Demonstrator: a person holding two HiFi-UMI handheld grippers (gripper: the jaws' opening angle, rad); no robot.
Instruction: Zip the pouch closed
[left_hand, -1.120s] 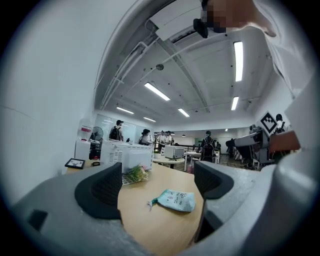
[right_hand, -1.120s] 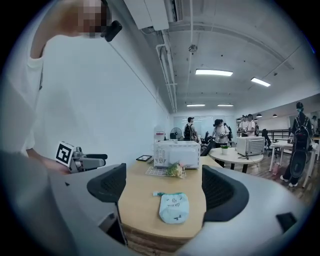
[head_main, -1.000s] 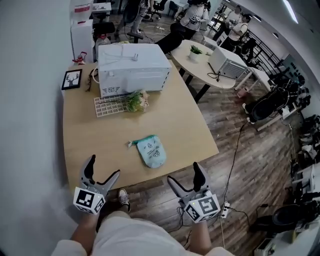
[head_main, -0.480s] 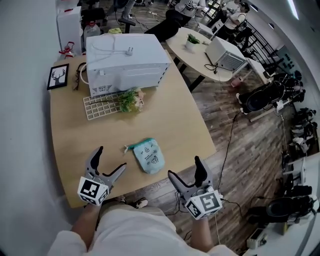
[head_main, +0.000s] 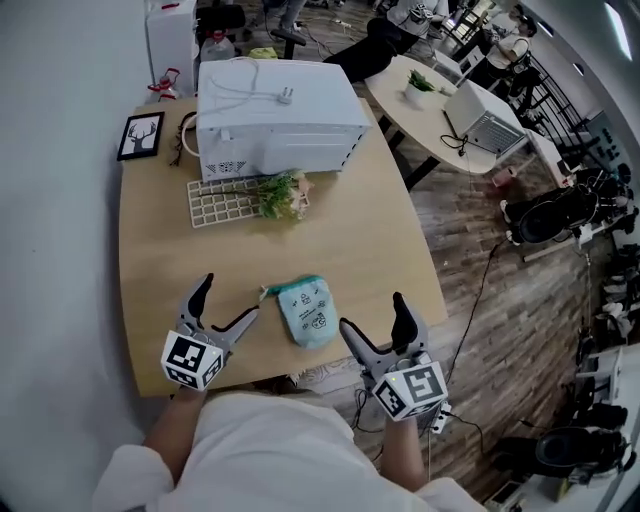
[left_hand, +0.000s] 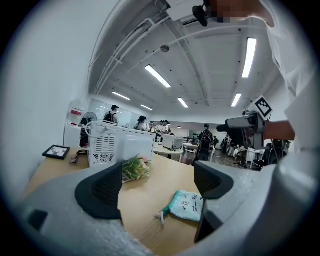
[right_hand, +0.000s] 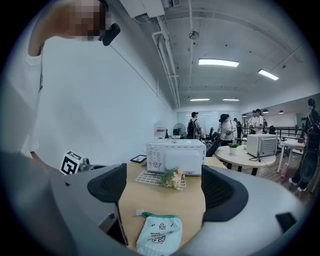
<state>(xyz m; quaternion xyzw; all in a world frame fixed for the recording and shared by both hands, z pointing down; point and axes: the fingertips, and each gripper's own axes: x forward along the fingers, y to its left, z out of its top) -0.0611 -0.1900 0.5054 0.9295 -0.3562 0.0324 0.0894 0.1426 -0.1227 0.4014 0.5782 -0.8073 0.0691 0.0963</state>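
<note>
The pouch is lying flat near the front edge of the table, its teal zip end and small pull tab pointing toward our left. To zip it well, we are judging that one claw should be pinning the fabric by the zip's end while the other is pinching the tab and drawing it straight along the teeth, without twisting. The pouch is resting between our claws, touching neither. The left gripper is hovering just beside the tab and the right gripper near the opposite flank — both spread wide, gripping nothing.
</note>
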